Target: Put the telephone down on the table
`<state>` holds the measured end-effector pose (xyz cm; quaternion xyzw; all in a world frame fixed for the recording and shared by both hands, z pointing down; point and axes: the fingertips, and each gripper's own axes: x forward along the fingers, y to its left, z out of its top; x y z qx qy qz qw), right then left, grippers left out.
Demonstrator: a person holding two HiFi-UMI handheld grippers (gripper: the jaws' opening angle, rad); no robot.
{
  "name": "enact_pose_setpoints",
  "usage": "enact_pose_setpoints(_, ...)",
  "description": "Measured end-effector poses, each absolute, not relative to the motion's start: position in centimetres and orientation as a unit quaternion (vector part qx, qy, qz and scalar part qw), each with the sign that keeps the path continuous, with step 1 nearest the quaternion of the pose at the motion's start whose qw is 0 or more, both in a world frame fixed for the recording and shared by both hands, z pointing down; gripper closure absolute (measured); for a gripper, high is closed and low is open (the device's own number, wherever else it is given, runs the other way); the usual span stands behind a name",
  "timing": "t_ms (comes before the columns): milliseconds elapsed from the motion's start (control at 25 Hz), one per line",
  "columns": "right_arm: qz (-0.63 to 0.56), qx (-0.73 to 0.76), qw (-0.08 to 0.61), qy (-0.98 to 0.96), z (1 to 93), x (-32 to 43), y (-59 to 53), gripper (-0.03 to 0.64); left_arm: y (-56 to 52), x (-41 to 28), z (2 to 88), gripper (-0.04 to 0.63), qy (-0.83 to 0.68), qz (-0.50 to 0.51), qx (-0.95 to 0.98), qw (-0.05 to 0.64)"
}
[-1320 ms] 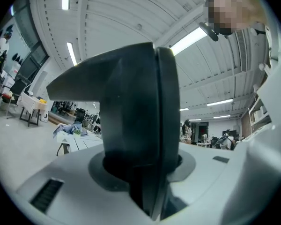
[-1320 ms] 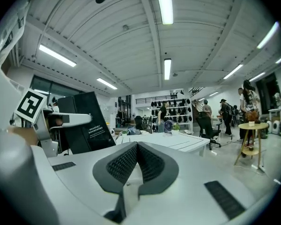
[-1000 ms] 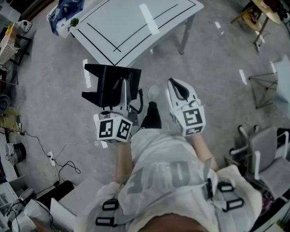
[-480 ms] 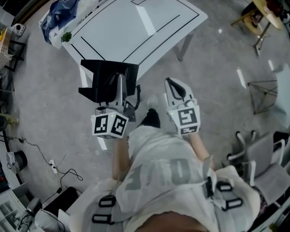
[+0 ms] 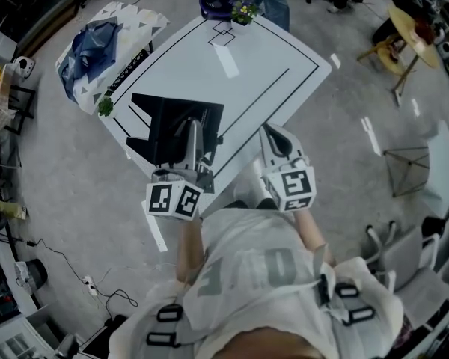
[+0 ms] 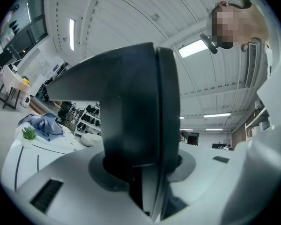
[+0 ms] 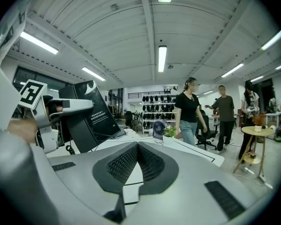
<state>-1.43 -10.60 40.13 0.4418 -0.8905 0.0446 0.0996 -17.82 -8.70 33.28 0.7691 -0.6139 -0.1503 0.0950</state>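
Since a second ago you have closed on the table (image 5: 269, 66): it lay well ahead of both grippers then, and now both reach over its near edge. Left gripper (image 5: 193, 137) is clamped on the telephone (image 5: 172, 126), a black wedge-shaped set; in the left gripper view the jaws pinch a thin edge of its body (image 6: 131, 116) between them. Telephone hangs over the table's near-left corner, inside the black line drawn round the top. Whether its lower edge touches the top cannot be told from these views. From the right gripper view the telephone (image 7: 91, 116) stands tilted over the table's left side, its dark face bearing small white print too fine to read, with the left gripper's marker cube (image 7: 32, 92) just beside it. Right gripper (image 5: 273, 132) sits over the table's near edge, to the right of the telephone and apart from it. Its ribbed pads (image 7: 124, 163) meet at the tips and hold nothing. At the table's far end stand a small potted plant (image 5: 243, 12) and a dark blue fan (image 5: 217, 4). Off the table's left end a blue cloth (image 5: 90, 47) lies bunched on a patterned cover. Past the table's far end, people (image 7: 189, 109) stand on the floor.
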Motion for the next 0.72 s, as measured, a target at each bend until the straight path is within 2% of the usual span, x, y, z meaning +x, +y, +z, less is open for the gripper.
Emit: enact_pose_setpoints(720,0.086,0.396,0.097,-0.909,41.3,-2.4,-18.3,0.609,-15.8,-17.4,36.1,0.44,-0.616,-0.157,0.754,0.163)
